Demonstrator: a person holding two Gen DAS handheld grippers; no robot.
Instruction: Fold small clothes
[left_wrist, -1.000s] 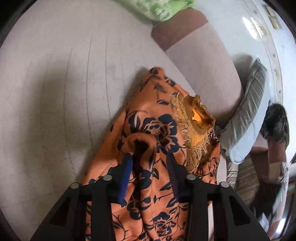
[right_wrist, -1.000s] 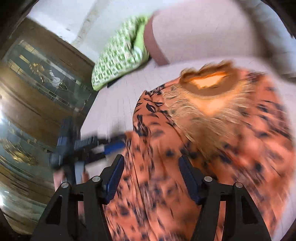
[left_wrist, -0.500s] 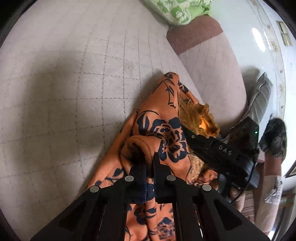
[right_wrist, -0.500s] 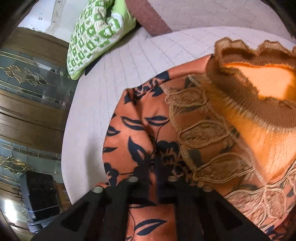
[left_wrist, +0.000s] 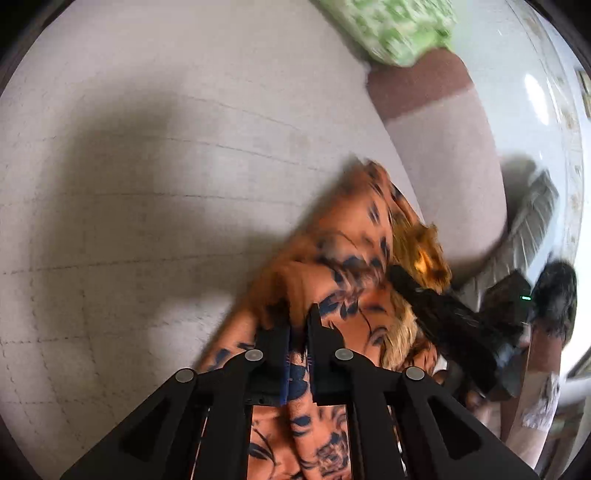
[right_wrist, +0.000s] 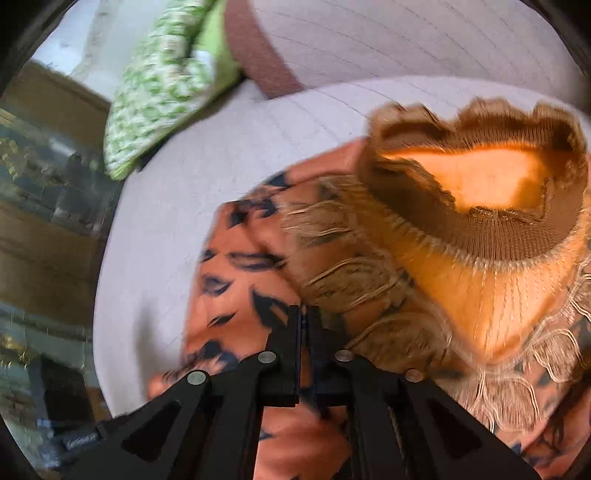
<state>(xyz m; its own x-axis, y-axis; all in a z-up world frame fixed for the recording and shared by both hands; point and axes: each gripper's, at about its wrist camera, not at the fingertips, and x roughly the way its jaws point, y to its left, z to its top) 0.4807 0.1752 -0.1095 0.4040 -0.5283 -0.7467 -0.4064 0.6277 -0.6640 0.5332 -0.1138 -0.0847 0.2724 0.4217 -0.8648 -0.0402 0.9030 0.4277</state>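
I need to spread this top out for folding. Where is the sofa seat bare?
Bare seat lies left of the orange floral top, reaching the green pillow. It is crowded on the other side: backrest and grey cushion.

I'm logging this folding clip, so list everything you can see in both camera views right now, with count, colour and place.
garment: one, orange with dark blue floral print, lace trim and brown ribbed collar, bunched on the sofa seat.
sofa: one, pale grey quilted seat, brown-banded backrest.
green pillow: one, green and white pattern, far end of the seat.
grey pillow: one, grey, beside the backrest in the left wrist view.
cabinet: one, dark wood with glass, beyond the sofa.
left gripper: black, shut on the garment.
right gripper: black, shut on the garment near the lace.
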